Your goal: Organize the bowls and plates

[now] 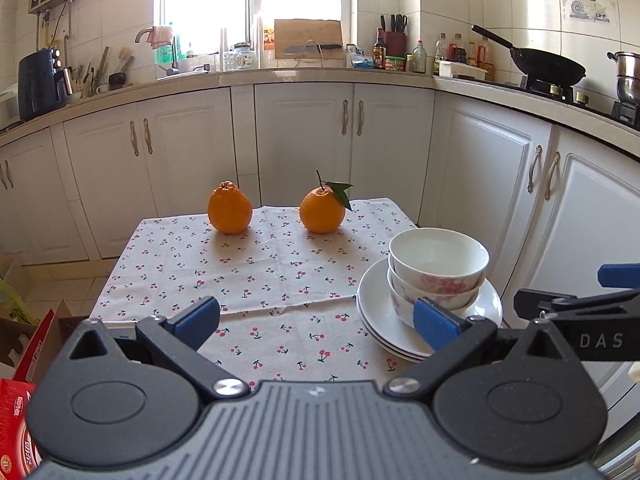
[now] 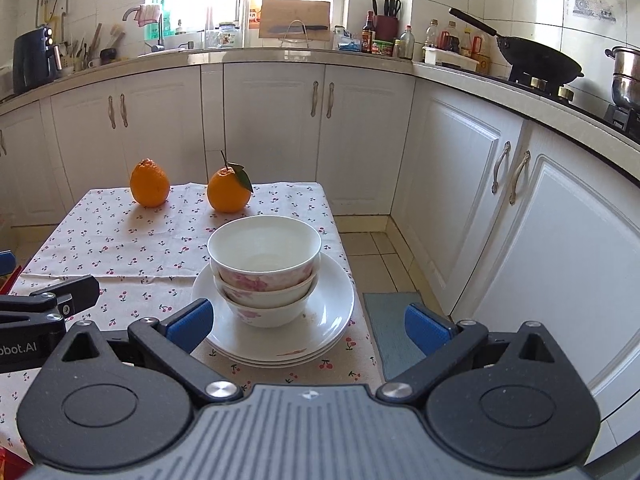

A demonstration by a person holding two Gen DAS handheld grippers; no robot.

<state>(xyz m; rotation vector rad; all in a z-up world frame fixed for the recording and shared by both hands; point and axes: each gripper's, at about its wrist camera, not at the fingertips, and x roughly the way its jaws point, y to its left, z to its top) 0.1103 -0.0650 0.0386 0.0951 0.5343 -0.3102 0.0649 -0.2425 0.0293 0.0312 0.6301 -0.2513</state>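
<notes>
Left gripper (image 1: 316,322), blue-padded fingers spread wide and holding nothing, hovers over the near edge of the table (image 1: 248,272); its right pad lies in front of the crockery stack in this view, and contact cannot be judged. Right gripper (image 2: 308,326), likewise fully spread and empty, faces the same stack from the near side, its left finger (image 2: 190,322) overlapping the plates' near-left rim in the picture and its right finger out past the table's right edge, above the floor mat (image 2: 390,334). The stack stands near the table's right edge, towards the near corner: three white plates (image 2: 332,312) nested flat, with three pink-flowered bowls (image 2: 264,264) nested upright on their centre. The cherry-print tablecloth (image 1: 240,256) carries nothing else except two oranges at the far edge, a knobbed orange (image 1: 229,209) to the left and a leafed orange (image 1: 322,210) to the right, well apart from the stack. Beyond lie white kitchen cabinets (image 2: 260,132) and a counter with a wok (image 2: 536,60). Judged from this arrangement, gathering and nesting appear complete, since no loose plate or bowl is visible; what remains, if anything, is moving the stack elsewhere, which neither tool has begun.
</notes>
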